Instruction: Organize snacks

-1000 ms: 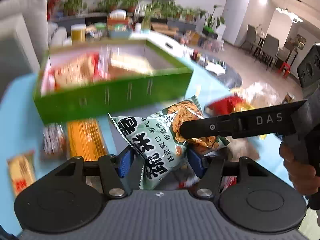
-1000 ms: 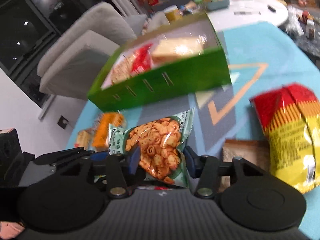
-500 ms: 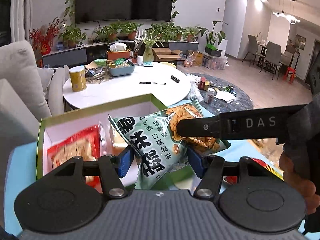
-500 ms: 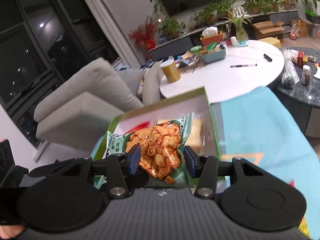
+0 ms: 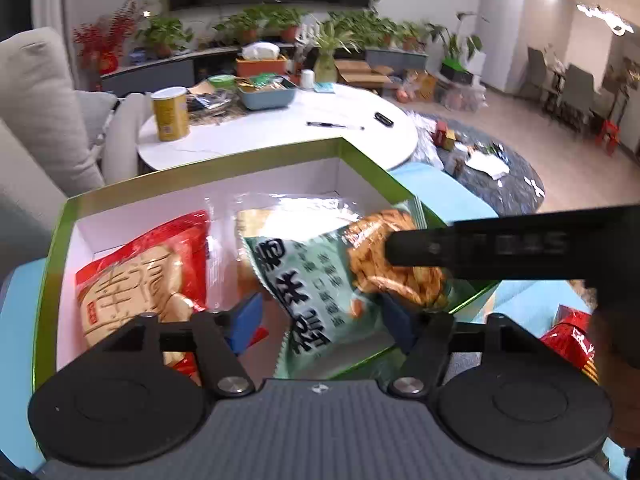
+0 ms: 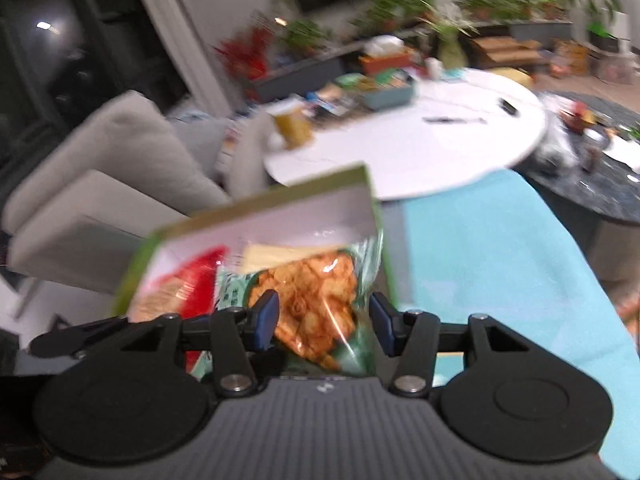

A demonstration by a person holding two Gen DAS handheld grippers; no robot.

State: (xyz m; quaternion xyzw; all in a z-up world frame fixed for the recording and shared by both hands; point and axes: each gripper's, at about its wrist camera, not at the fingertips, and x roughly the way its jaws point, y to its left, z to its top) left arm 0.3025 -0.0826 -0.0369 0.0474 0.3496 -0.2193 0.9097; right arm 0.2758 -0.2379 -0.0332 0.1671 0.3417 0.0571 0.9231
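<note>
Two grippers carry one green snack bag over the green box. The left gripper has just opened, its blue left pad clear of the bag; the right gripper seemingly pinches it, though blur hides contact. Release low, beside the red packet.

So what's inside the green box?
Inside the green box lie a red snack bag and a clear-wrapped pack. The green crisp bag hangs over them, hiding the floor beneath.

Both cams ride on the grippers, tilted down over the green box from close up. Left one sits nearer the middle, right one further right. Both catch the same white round table behind.
</note>
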